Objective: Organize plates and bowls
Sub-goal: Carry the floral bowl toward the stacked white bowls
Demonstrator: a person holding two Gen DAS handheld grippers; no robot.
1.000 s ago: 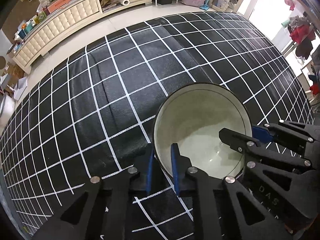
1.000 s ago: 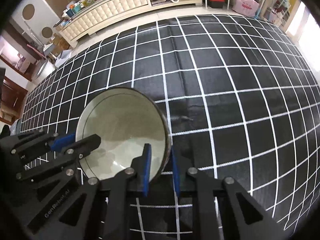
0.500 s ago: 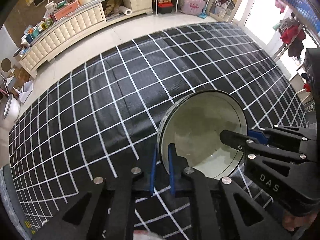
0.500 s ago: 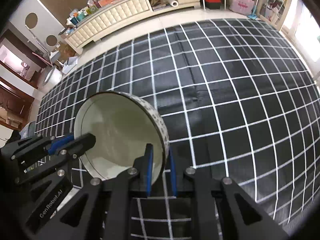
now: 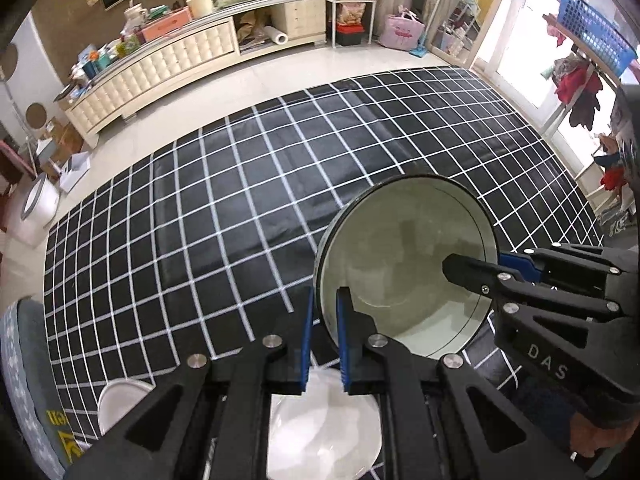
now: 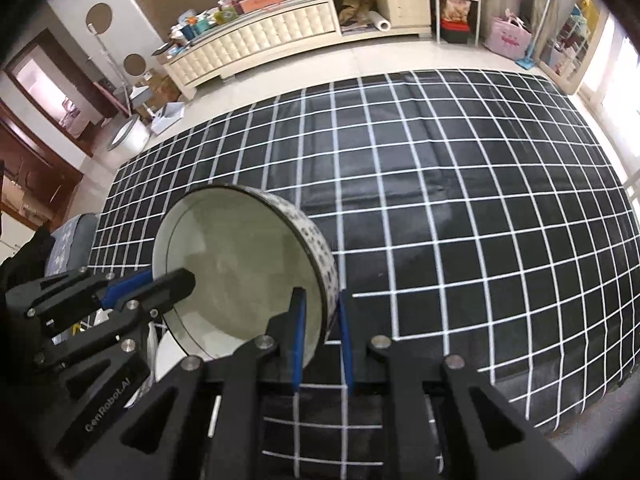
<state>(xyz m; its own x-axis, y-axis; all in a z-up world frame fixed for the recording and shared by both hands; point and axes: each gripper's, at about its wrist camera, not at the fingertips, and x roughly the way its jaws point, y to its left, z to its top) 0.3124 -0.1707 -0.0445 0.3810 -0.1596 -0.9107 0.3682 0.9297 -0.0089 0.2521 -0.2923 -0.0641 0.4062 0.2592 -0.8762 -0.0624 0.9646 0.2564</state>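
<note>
— Since a second ago, what has moved?

— Both grippers have carried the bowl (image 5: 404,268) higher; the checked mat (image 5: 240,208) sits further below, and white plates have come into view under the left one.

— How is the left hand-held gripper (image 5: 322,316) set?

— Clenched on the bowl's left rim, one blue pad inside the wall and one outside.

— And the right hand-held gripper (image 6: 320,320)?

— Also clamped on the bowl, pinching the opposite rim, where the speckled outer wall shows. Each gripper appears in the other's view across the bowl.

— Where is the bowl, then?

— Held in the air between the two, tilted, above the near edge of the mat. Its pale inside looks empty.

— What lies below?

— A large white plate (image 5: 324,424) directly under the left fingers, and a smaller white dish (image 5: 120,404) on the mat to its left. Past the mat, a cream cabinet (image 6: 260,36) stands along the wall.
</note>
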